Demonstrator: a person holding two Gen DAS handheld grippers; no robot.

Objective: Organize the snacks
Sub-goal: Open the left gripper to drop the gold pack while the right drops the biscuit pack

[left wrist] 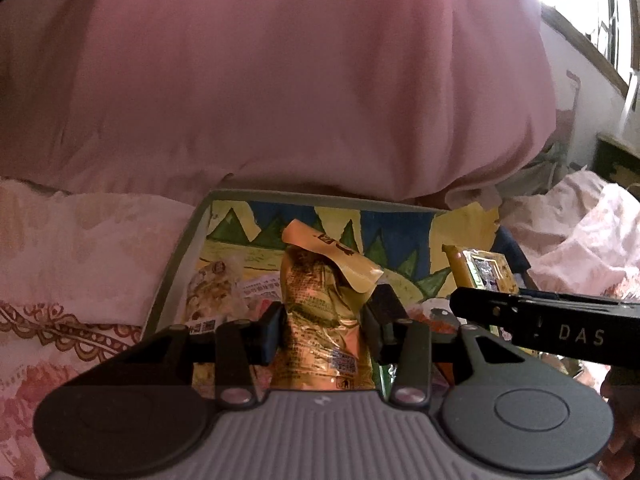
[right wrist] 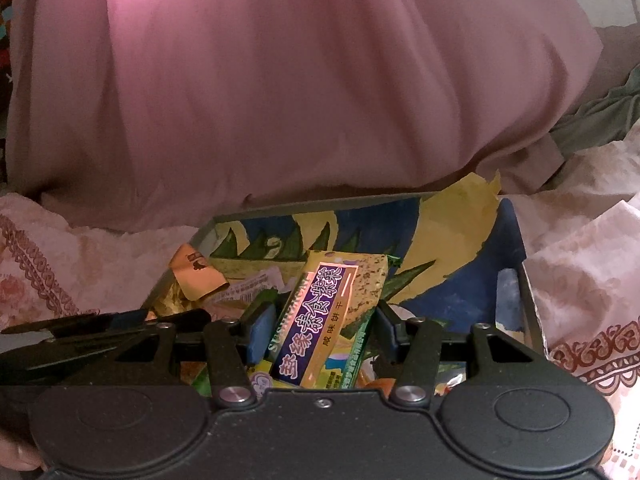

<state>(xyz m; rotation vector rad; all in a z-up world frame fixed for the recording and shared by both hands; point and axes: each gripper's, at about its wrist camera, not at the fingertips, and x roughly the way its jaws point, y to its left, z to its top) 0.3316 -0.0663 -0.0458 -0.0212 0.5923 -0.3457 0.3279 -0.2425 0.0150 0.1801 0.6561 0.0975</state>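
In the left wrist view my left gripper (left wrist: pixel 326 322) is shut on a crinkled golden-orange foil snack packet (left wrist: pixel 320 296), held upright over an open box with a painted inside (left wrist: pixel 320 197). In the right wrist view my right gripper (right wrist: pixel 324 330) is shut on a yellow and green biscuit packet with a purple label (right wrist: pixel 340 300), over the same box (right wrist: pixel 320 205). The two grippers are side by side. The right one's black finger (left wrist: pixel 520 308) shows at the right of the left view. The orange packet's top (right wrist: pixel 196 276) shows at the left of the right view.
Several other snack packets lie in the box, among them a pale one (left wrist: pixel 216 292) at its left side. A person's pink garment (left wrist: pixel 280 80) hangs just behind the box's far rim. Floral bedding (left wrist: pixel 72 272) surrounds the box. A bright window (left wrist: pixel 580 0) is at upper right.
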